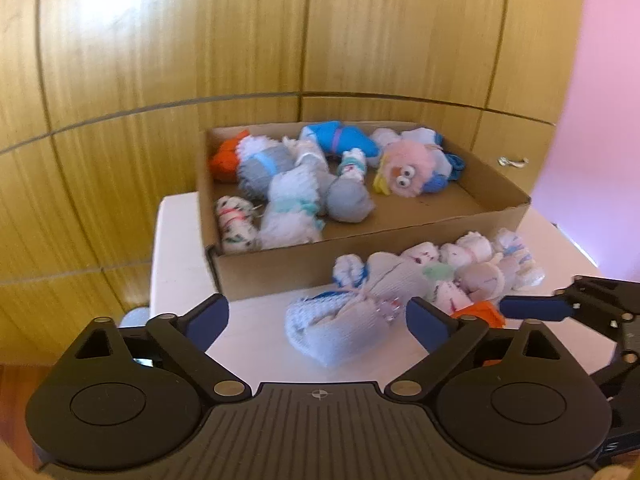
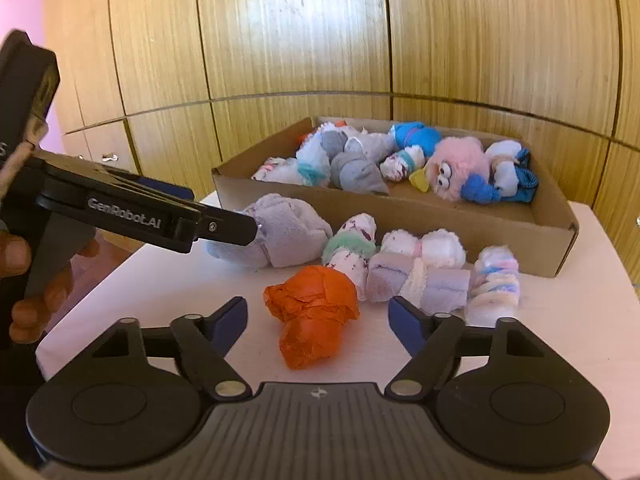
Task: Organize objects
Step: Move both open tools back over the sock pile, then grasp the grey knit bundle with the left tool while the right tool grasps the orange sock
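A cardboard box on a white table holds several rolled sock bundles and a fluffy pink toy. More sock bundles lie in a row before the box. My left gripper stands wide open around a pale lavender bundle, its pads clear of it. My right gripper is open with an orange bundle between its fingers, and a gap shows on each side.
Wooden cabinet doors close off the back, with a metal handle. A pink wall is at the right. A person's hand holds the left gripper's grip. The table's left edge drops to the floor.
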